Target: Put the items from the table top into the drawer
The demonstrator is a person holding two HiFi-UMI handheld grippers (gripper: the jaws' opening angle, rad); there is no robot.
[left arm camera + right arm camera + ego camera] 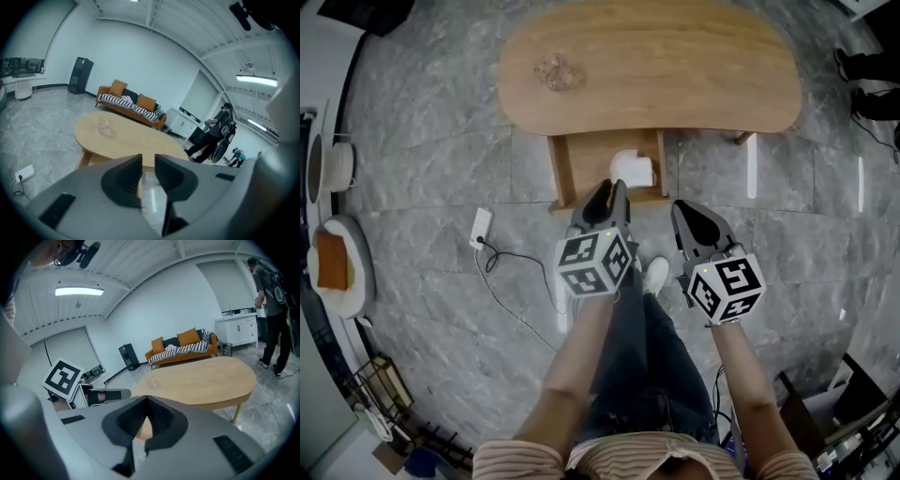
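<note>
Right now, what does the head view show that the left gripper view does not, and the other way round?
Only the head view: the white item in the open drawer, seen from above, and the right gripper. Only the left gripper view: an orange sofa, a black cabinet and a person standing at the right. Both: the wooden table, the small clear item on it, and the white power strip on the floor.
</note>
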